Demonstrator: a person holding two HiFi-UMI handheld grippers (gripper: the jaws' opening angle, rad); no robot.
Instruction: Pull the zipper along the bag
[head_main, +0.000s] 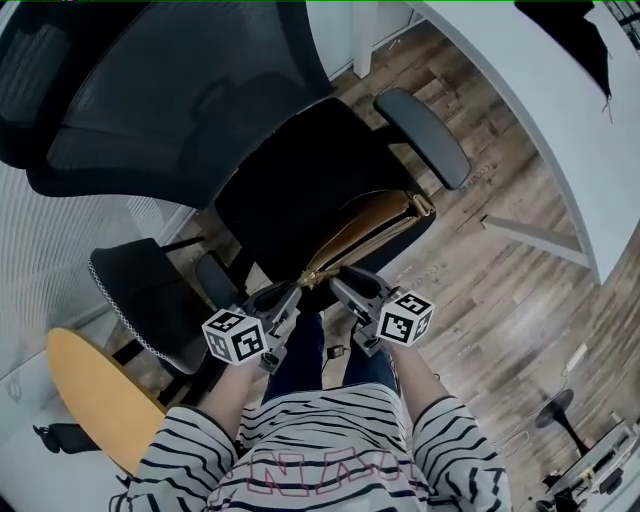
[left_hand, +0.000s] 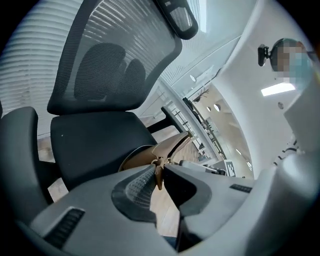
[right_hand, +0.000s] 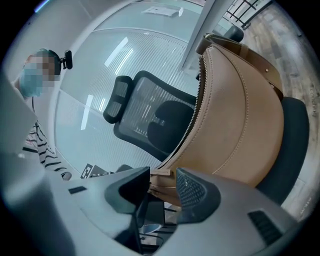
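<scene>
As left gripper (left_hand: 160, 170) pinches it, zipper pull (left_hand: 159, 181): draw straight toward far end.
Right gripper (right_hand: 162, 175): jaws wide round bag's (right_hand: 235, 115) near end; clamp first.

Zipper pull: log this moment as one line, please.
left gripper shut on zipper pull | right gripper open, bag end between jaws | bag lying on chair seat
</scene>
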